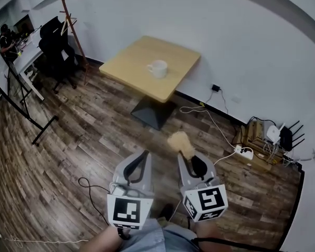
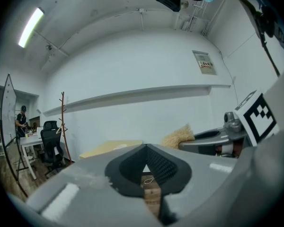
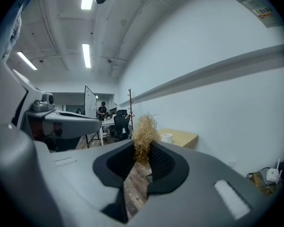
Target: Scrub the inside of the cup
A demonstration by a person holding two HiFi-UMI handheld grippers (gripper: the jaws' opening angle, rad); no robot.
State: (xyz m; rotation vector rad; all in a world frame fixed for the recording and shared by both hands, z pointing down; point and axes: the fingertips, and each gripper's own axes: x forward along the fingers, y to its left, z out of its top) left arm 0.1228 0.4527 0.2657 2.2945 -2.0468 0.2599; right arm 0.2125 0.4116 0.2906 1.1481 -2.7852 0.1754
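A white cup [image 1: 158, 68] stands on a light wooden table [image 1: 131, 62] well ahead of me; in the right gripper view the cup [image 3: 166, 137] looks small on that table [image 3: 184, 137]. My right gripper [image 1: 186, 155] is shut on a tan straw-like scrubber [image 1: 180, 143], whose tuft [image 3: 144, 134] sticks up from between the jaws. My left gripper [image 1: 145, 153] is shut with nothing between its jaws, held beside the right one over the floor. From the left gripper view [image 2: 146, 149] the scrubber [image 2: 179, 137] and right gripper show at the right.
Dark wood plank floor [image 1: 84, 140] lies between me and the table. A black office chair [image 1: 55, 46], a coat stand [image 1: 68, 14] and a desk with a person [image 1: 5, 38] are at far left. Cables, a power strip [image 1: 244, 152] and a crate [image 1: 257, 140] lie by the right wall.
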